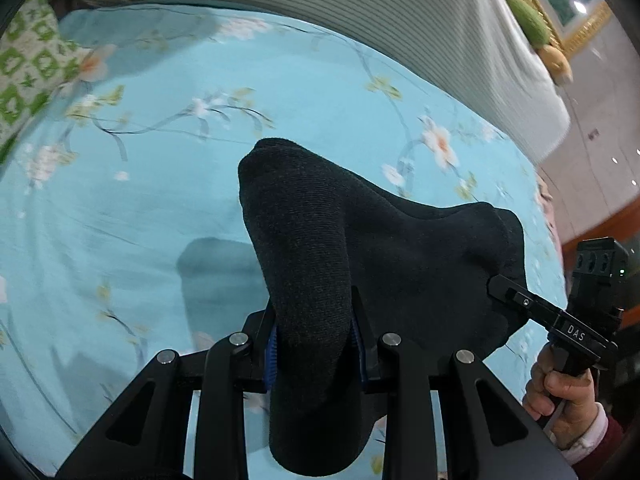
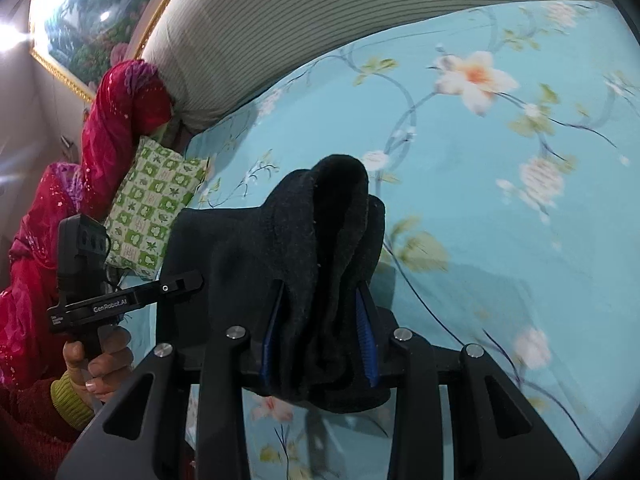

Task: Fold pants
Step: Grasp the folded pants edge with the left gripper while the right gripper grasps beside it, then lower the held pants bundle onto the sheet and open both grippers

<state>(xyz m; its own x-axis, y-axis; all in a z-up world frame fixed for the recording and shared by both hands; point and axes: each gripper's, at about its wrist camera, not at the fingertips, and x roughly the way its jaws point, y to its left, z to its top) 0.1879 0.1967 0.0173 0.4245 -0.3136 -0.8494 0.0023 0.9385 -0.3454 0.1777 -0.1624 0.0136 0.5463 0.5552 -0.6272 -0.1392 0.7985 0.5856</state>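
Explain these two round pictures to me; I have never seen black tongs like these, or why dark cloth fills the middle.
Each picture comes from a fisheye camera riding on a hand-held gripper, looking along its jaws. A person holds one in each hand. The left gripper and the right gripper each pinch a part of the same dark pants, lifted above a blue flowered bedsheet. Each view also shows the other tool from the side. A green checked pillow lies near the striped headboard.

Beyond the fingers spreads a bed (image 1: 320, 92) in blue floral sheet, a ribbed headboard (image 2: 280, 28) behind it, then what looks like a gilt-framed painting (image 2: 80, 20).
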